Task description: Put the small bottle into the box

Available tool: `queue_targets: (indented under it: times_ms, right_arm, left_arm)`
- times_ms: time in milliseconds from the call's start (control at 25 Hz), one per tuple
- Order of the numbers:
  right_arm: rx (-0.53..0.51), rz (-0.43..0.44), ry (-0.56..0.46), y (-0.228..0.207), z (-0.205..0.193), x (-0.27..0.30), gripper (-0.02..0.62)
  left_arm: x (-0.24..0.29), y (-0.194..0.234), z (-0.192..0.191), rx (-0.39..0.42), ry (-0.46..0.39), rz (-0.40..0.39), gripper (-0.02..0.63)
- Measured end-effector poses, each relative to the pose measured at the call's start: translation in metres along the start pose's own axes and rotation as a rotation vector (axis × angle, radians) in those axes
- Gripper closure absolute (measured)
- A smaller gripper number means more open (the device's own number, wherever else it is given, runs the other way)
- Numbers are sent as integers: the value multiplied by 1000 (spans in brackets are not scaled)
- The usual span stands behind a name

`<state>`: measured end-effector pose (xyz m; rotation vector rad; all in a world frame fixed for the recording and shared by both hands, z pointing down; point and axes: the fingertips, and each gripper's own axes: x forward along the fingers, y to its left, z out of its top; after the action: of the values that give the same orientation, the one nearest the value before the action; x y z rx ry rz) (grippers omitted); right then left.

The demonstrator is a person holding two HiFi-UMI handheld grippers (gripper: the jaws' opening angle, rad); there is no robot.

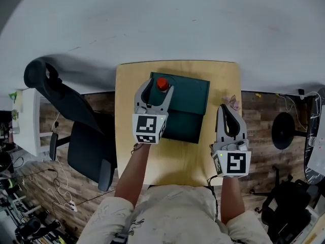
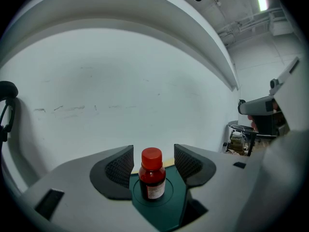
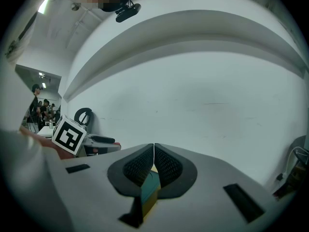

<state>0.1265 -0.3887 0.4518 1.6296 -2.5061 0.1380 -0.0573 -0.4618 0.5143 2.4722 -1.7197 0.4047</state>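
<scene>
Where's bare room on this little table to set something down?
Free: the light wooden table's near strip, between the dark green box and the person, and its right edge under the right gripper. Crowded: the box top, where the left gripper brackets the small red-capped bottle.

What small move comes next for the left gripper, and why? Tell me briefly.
Probably close the left gripper on the bottle. It stands upright on the green box, between the open fingers, with a gap showing on each side, so nothing grips it yet.
</scene>
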Motion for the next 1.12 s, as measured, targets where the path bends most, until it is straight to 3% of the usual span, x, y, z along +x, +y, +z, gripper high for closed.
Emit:
queue_targets:
  times_ms: [80, 240, 720, 1120]
  right_arm:
    - [2, -2, 3, -1, -2, 1, 576]
    - [-2, -1, 5, -1, -4, 2, 577]
    - [-17, 1, -5, 4, 3, -2, 576]
    - [-65, -21, -25, 15, 20, -24, 576]
  left_arm:
    - [2, 0, -1, 3, 1, 3, 351]
    - [3, 2, -2, -9, -5, 15, 473]
    - [-2, 4, -2, -35, -7, 2, 479]
    - [-38, -1, 15, -54, -51, -11, 479]
